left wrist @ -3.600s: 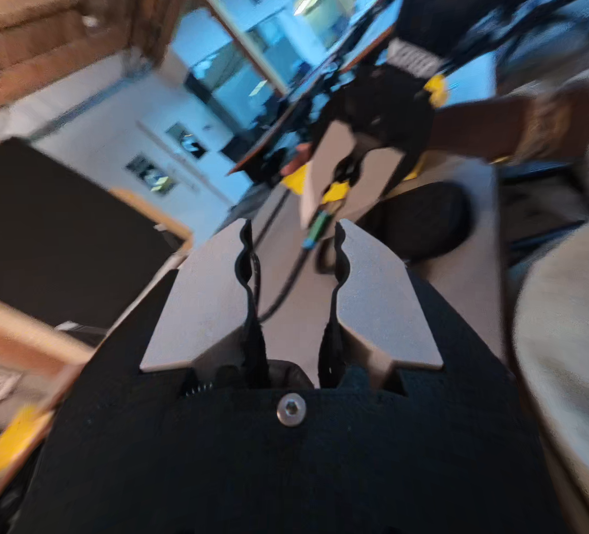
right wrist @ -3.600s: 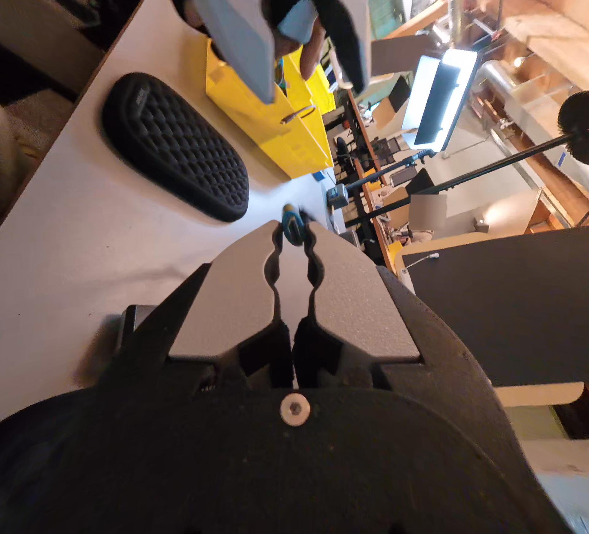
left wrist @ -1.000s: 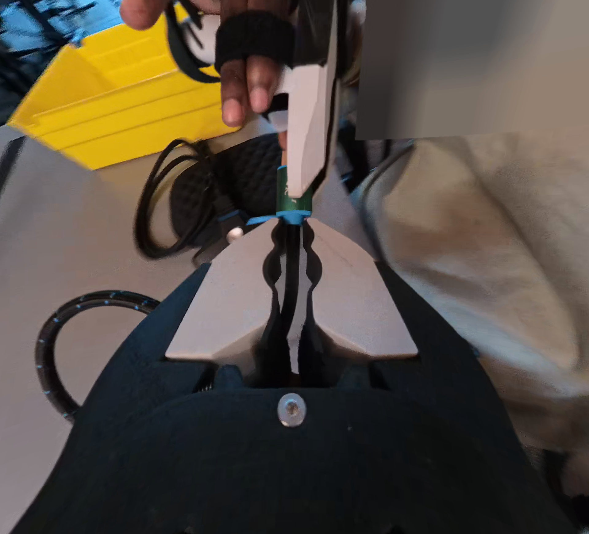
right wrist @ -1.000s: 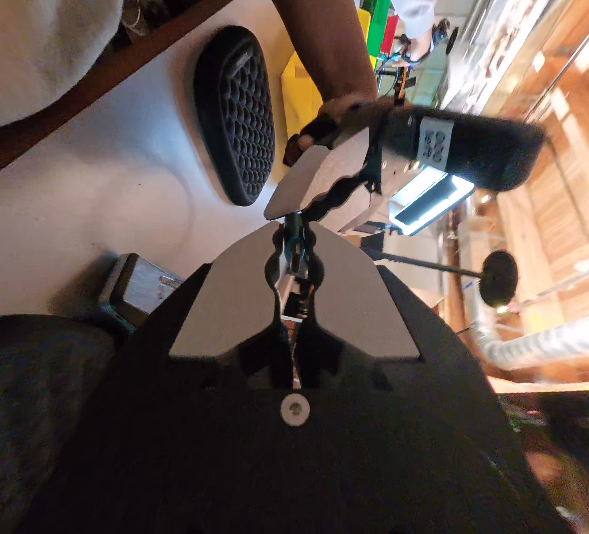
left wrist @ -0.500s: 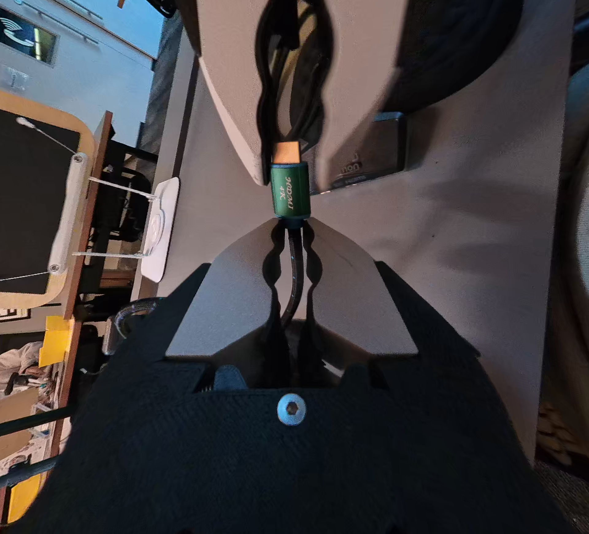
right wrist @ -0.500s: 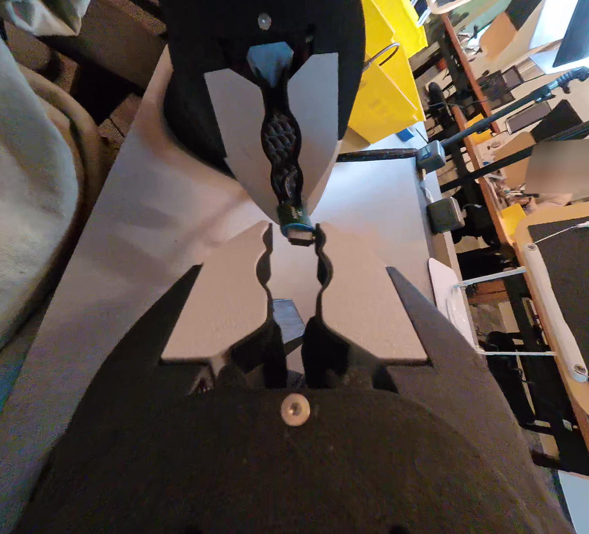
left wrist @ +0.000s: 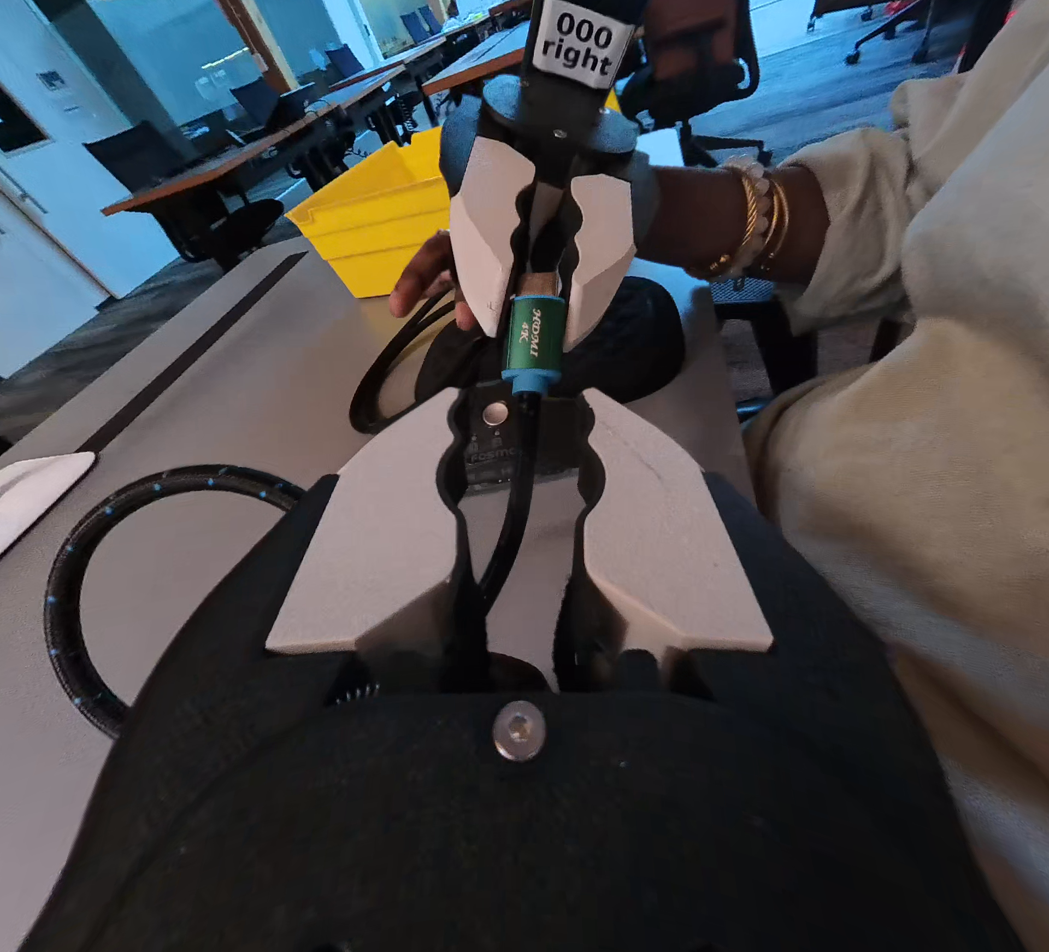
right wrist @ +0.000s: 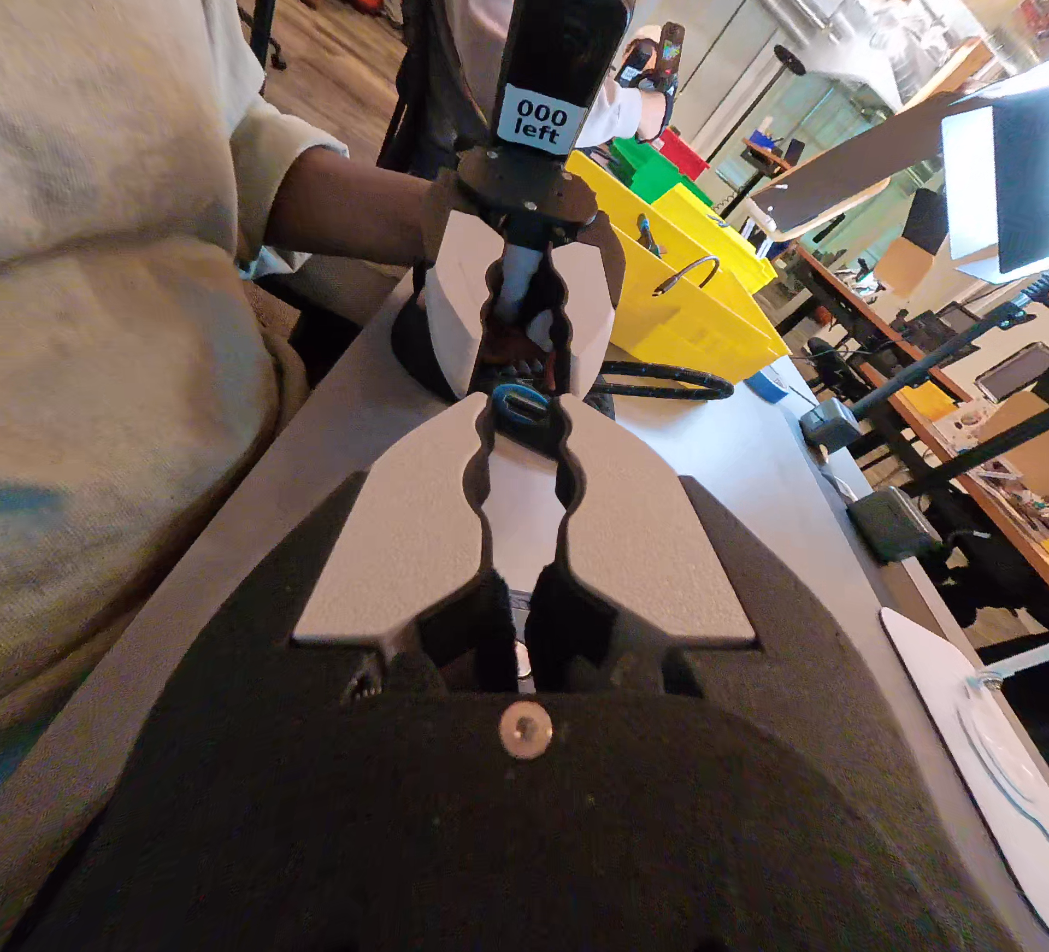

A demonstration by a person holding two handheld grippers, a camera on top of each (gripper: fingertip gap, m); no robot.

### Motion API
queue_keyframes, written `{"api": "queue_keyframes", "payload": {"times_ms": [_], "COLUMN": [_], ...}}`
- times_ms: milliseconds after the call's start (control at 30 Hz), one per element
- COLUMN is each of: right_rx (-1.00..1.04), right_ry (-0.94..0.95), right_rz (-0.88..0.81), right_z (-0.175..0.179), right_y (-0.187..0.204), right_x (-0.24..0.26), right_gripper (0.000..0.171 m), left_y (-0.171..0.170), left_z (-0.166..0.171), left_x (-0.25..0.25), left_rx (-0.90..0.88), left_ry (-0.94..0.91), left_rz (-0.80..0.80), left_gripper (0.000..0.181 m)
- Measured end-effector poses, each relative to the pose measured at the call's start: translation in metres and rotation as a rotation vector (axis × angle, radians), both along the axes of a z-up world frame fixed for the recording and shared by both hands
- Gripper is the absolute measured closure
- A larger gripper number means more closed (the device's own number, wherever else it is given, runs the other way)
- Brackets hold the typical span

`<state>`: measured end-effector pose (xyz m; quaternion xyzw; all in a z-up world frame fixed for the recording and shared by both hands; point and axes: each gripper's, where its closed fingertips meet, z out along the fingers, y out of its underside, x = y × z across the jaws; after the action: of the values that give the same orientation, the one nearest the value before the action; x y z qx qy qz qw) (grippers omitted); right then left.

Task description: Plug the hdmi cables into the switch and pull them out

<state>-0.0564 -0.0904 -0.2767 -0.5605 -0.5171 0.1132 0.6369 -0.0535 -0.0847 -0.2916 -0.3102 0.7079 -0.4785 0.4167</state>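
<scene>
Yellow bin (right wrist: 670, 317) holds a cable (right wrist: 684, 274).

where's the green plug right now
Left wrist view, centre: the green plug sits between the right gripper's fingers, above the switch.

The switch (left wrist: 513, 448) lies mostly hidden behind the left gripper's (left wrist: 519, 414) jaws.

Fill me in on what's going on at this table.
A person works a hand-held gripper in each hand over a grey table. The right hand-held gripper pinches the green HDMI plug, which is held in the air near the small black switch and is not plugged in. The left hand-held gripper is open, and the black cable runs loose between its fingers.
</scene>
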Motion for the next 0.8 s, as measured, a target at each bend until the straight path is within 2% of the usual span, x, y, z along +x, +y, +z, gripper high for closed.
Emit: {"api": "queue_keyframes", "payload": {"times_ms": [100, 200, 333, 367, 400, 433, 533, 600, 633, 733, 800], "right_rx": [0.003, 0.015, 0.045, 0.052, 0.058, 0.068, 0.058, -0.036, -0.11, -0.374, -0.443], "right_ry": [0.004, -0.025, -0.067, -0.076, -0.083, -0.085, -0.096, -0.038, 0.031, 0.294, 0.352], "right_rz": [0.019, 0.032, 0.052, 0.051, 0.046, 0.036, -0.005, -0.054, -0.05, -0.038, -0.091], "right_z": [-0.003, -0.007, -0.01, -0.01, -0.01, -0.009, -0.01, -0.009, -0.006, 0.008, 0.011], "right_y": [-0.001, -0.003, -0.005, -0.004, -0.004, -0.003, 0.0, 0.002, 0.0, -0.002, 0.005], "right_x": [-0.002, -0.005, -0.007, -0.007, -0.007, -0.006, -0.002, 0.003, 0.004, 0.006, 0.008], "right_gripper": [0.153, 0.154, 0.161, 0.162, 0.163, 0.163, 0.163, 0.161, 0.152, 0.127, 0.126], "left_y": [0.0, -0.005, -0.013, -0.013, -0.013, -0.012, -0.009, -0.003, 0.001, 0.016, 0.021], "left_z": [-0.005, -0.009, -0.011, -0.01, -0.008, -0.007, -0.008, -0.006, -0.005, -0.001, -0.001], "left_x": [0.004, 0.002, -0.004, -0.005, -0.006, -0.007, -0.004, 0.002, 0.004, 0.008, 0.01], "left_rx": [0.03, 0.018, -0.085, -0.124, -0.162, -0.19, -0.158, -0.048, 0.064, 0.492, 0.745], "left_ry": [0.015, 0.051, 0.161, 0.184, 0.205, 0.221, 0.205, 0.122, 0.057, -0.075, -0.124], "left_rz": [0.024, -0.016, -0.147, -0.179, -0.211, -0.23, -0.195, -0.101, -0.032, 0.201, 0.288], "left_gripper": [0.146, 0.158, 0.149, 0.15, 0.164, 0.168, 0.168, 0.169, 0.169, 0.17, 0.171]}}
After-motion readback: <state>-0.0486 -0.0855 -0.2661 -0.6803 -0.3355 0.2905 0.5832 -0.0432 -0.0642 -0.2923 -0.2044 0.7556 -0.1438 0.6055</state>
